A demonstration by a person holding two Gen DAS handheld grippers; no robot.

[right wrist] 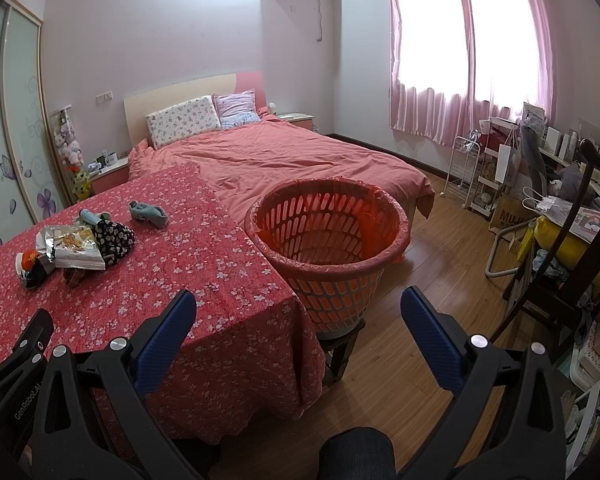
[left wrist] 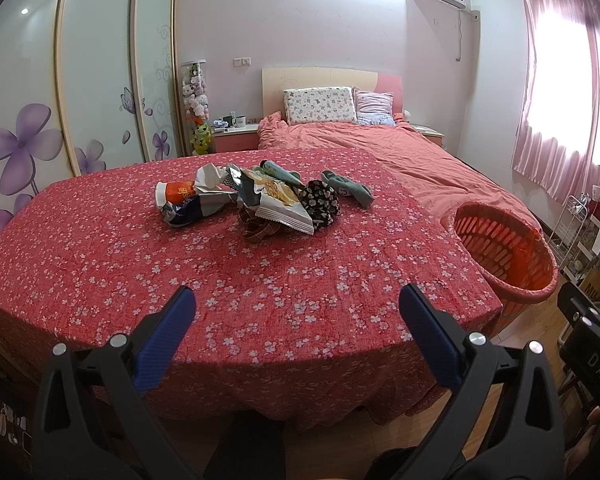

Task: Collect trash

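A heap of trash and clothes lies mid-table on the red flowered cloth [left wrist: 260, 280]: a crushed paper cup [left wrist: 174, 194], crumpled foil wrappers [left wrist: 204, 204], a chip bag [left wrist: 278, 204], a tube [left wrist: 280, 172], a black flowered cloth [left wrist: 322, 202] and teal socks [left wrist: 350, 188]. The heap also shows in the right wrist view, with the chip bag [right wrist: 74, 248] at far left. An orange slotted basket [right wrist: 326, 236] with a red liner stands at the table's right edge, also in the left wrist view [left wrist: 508, 252]. My left gripper [left wrist: 298, 304] is open and empty over the table's near edge. My right gripper [right wrist: 298, 306] is open and empty, near the basket.
A bed [right wrist: 280, 160] with a pink cover stands behind the table. A wardrobe [left wrist: 100, 80] with sliding doors lines the left wall. A dark wooden chair [right wrist: 572, 248], a white rack [right wrist: 464, 168] and cluttered shelves stand on the right. Wooden floor [right wrist: 432, 272] lies between the basket and the chair.
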